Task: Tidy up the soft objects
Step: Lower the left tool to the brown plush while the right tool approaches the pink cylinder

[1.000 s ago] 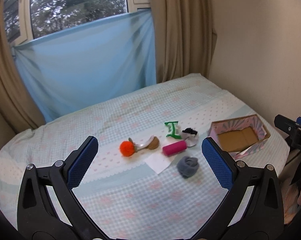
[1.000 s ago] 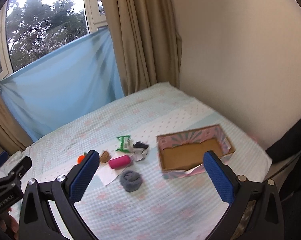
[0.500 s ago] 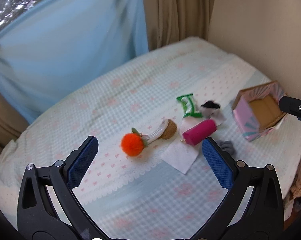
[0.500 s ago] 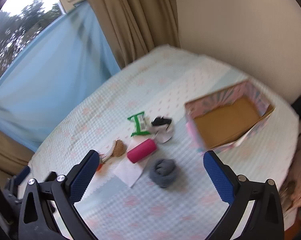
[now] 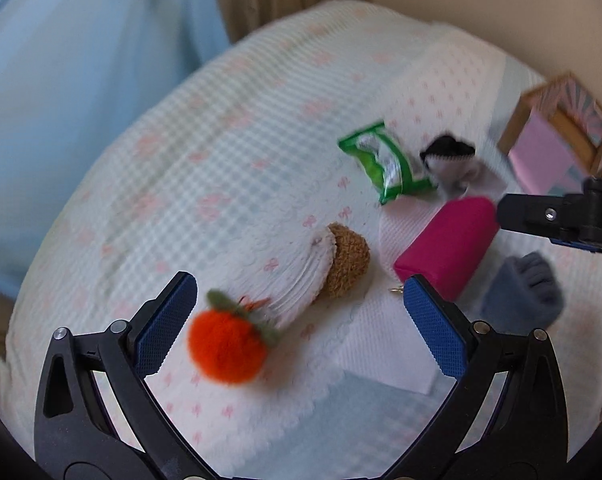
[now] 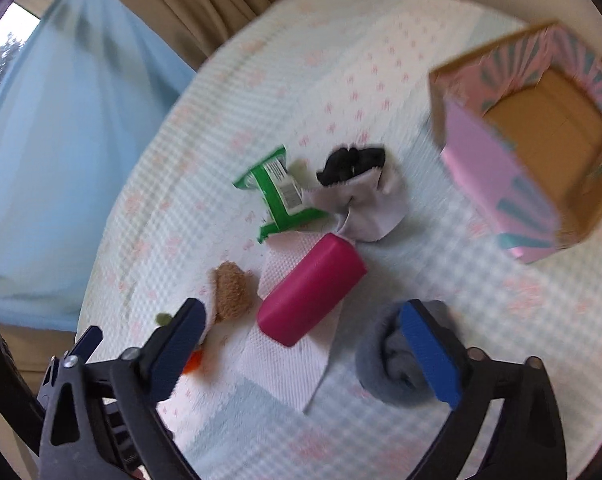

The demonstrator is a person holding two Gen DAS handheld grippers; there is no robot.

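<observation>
Here, left gripper wide open — empty, right gripper closing slightly, nothing gripped.

Two black plastic hand grippers with blue pads

Left gripper and right gripper look like twins: matte black arms that fork into a wide V, with triangular cutouts near the base. Each finger ends in a flat blue pad with a fine dimpled grip texture, and small silver screws sit at the pivots.
</observation>
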